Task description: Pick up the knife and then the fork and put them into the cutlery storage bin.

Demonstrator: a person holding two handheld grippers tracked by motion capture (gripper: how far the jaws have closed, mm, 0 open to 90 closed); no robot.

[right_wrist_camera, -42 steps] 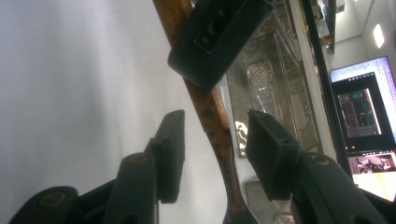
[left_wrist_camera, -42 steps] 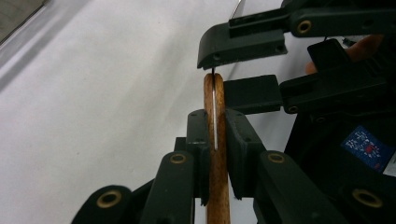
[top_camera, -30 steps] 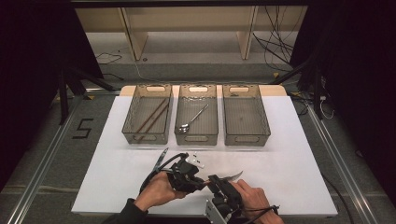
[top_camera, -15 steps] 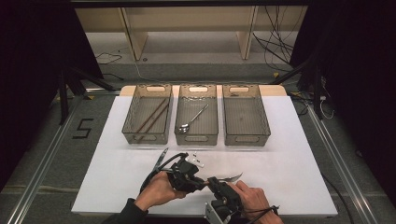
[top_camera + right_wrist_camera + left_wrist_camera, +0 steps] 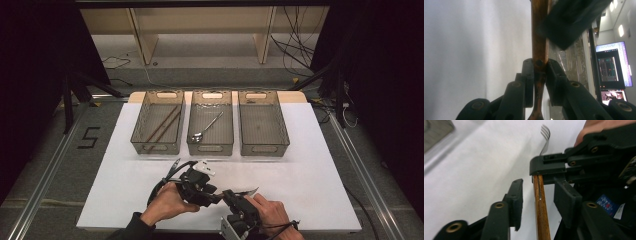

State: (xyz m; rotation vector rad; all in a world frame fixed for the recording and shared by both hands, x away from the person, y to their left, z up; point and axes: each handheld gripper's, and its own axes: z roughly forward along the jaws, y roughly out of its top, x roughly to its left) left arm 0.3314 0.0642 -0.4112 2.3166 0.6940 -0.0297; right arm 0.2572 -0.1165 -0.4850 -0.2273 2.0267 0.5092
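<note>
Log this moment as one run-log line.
stage: fork handoff | right gripper: shut on fork handle | left gripper: jaws just opened, astride handle, pads clear | trays: right one without cutlery

Black "5" (image 5: 88,138) marked on floor (image 5: 50,165), left of table.

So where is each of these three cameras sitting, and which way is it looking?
High view: above the person's side, looking forward and down on the table and three trays; both hands show.
Left gripper view: rides the left claw, looking along its open jaws at the fork.
Right gripper view: rides the right claw, its jaws clamping the fork's handle.
Both gripper views share the fork.
</note>
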